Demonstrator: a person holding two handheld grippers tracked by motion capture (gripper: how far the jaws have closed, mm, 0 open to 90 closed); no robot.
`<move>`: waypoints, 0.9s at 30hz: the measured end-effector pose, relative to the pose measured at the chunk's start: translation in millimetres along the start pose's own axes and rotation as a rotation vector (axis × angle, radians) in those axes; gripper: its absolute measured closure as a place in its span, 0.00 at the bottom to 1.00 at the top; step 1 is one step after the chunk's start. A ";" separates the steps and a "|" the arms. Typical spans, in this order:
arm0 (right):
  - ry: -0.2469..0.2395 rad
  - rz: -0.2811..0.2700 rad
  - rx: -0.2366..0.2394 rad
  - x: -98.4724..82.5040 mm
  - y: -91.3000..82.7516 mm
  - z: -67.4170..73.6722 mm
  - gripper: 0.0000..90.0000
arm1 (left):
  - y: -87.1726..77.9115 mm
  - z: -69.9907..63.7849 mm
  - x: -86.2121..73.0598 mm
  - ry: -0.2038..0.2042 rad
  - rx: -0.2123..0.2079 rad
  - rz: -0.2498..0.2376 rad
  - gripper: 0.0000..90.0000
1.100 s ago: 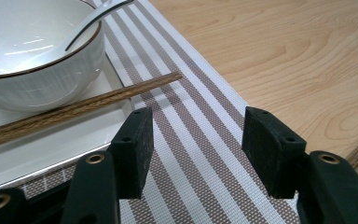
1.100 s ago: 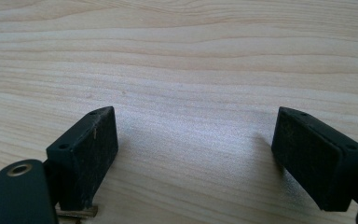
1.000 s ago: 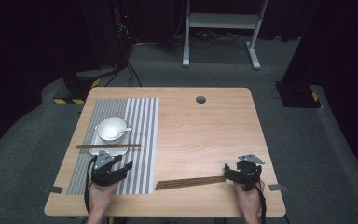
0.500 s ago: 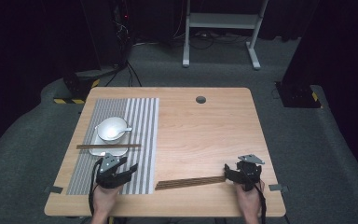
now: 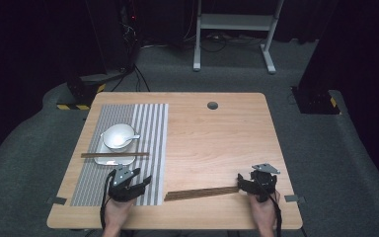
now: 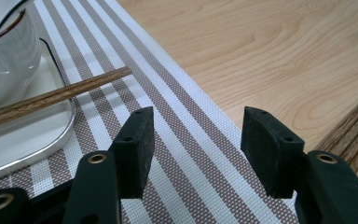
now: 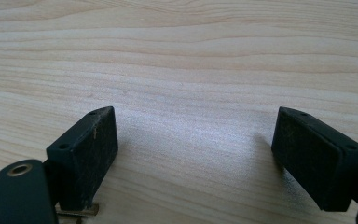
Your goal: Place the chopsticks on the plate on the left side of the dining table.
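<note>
My left gripper hovers low over the front of a striped placemat, open, with nothing between its fingers. Just beyond it a white bowl with a spoon sits on a white square plate. Brown chopsticks lie across that plate. A flat brown strip of wooden slats lies near the table's front edge. At its right end my right gripper stands open over bare wood.
The wooden table has a round cable hole at its far edge. Beyond the table are a dark floor, cables and a white metal stand.
My left gripper has edged slightly to the right over the placemat. The right gripper and the objects on the table have stayed put.
</note>
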State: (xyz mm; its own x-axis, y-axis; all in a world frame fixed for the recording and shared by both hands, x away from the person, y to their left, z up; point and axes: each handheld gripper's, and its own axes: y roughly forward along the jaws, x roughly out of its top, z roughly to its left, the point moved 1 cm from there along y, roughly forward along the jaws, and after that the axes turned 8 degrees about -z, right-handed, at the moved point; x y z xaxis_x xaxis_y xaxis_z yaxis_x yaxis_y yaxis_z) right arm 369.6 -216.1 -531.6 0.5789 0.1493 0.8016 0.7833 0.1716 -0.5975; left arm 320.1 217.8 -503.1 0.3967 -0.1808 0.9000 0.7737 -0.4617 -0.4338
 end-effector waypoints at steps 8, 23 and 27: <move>0.000 0.000 0.000 0.0 0.0 0.0 0.15 | 5.5 5.2 -9.5 -0.017 0.025 0.032 0.49; 0.000 0.000 0.000 0.0 0.0 0.0 0.15 | 16.5 14.9 -17.3 0.006 0.097 0.072 0.49; 0.000 0.000 0.000 0.0 0.0 0.0 0.15 | 18.8 16.6 -19.9 0.000 0.111 0.074 0.49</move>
State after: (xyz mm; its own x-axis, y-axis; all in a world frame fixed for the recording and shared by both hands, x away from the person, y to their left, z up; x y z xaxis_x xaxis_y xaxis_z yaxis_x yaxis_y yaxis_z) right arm 369.6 -216.1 -531.6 0.5788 0.1492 0.8017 0.7833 0.1714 -0.5975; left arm 335.0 227.2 -529.9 0.4547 -0.2108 0.8653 0.7924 -0.3478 -0.5011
